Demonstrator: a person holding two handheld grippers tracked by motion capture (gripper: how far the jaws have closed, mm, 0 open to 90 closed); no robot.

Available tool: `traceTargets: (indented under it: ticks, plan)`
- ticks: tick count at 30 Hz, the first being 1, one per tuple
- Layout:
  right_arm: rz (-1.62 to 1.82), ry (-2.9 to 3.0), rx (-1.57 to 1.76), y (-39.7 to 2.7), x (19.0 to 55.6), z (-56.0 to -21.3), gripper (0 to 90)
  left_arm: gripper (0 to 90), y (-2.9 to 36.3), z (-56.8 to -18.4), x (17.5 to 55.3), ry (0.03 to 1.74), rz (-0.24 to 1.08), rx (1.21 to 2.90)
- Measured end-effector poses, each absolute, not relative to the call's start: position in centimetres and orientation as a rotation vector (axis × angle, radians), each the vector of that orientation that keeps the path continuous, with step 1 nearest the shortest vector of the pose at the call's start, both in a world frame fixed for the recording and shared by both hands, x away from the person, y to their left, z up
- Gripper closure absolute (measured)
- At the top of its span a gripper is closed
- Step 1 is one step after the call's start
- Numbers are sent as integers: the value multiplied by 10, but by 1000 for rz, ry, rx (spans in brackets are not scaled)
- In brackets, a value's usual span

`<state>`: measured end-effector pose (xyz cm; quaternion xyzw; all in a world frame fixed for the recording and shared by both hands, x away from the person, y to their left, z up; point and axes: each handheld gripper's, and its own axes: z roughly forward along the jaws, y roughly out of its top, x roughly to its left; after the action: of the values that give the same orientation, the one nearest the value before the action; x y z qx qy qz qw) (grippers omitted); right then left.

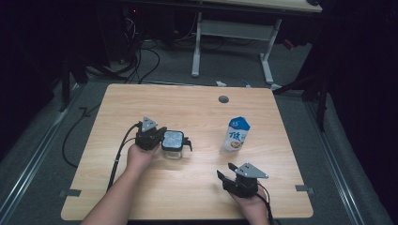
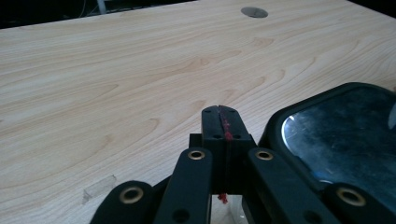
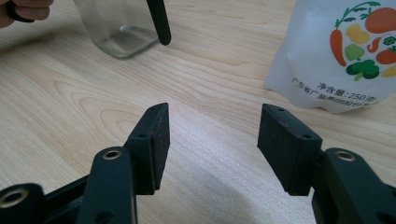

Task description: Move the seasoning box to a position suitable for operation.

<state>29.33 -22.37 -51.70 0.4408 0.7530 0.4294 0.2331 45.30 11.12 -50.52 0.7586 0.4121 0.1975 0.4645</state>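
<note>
Two grippers are out on the tabletop (image 1: 141, 101), a broad pale wood-grain slab with a small round grey grommet (image 1: 223, 99) up at twelve o'clock. Biggest of the loose things is the pouch (image 1: 236, 134), white with a blue top, standing upright right of centre; the right gripper view catches its lower front with printed vegetables and small dark text. At nine o'clock from the pouch, well apart, stands the glass jar (image 1: 172, 144), square in section with clear walls. From above, its top looks pale and shiny inside a dark rim. In the left gripper view that top is a dark-framed, glossy, scuffed panel with rounded corners at the lower right.

Now the left gripper (image 1: 151, 136): it sits just at nine o'clock of the jar, right up against it in the high view, the hand behind it. Its own view shows the two black jaws pressed flat together, a red smear along the seam, nothing between them, and the jar beside them rather than in them.

Over at five o'clock from the jar, the right gripper (image 3: 212, 133) rests low near the front edge, at six o'clock from the pouch. Its jaws stand wide apart over bare wood, pads facing each other, touching nothing.
</note>
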Motion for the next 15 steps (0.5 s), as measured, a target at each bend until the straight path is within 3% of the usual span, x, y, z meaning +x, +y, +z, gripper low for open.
traceTargets:
  ticks: [15]
  plan:
    - [1192,2057,1213,-225,292,-514,438,900,117,-502,407,978,470,1825]
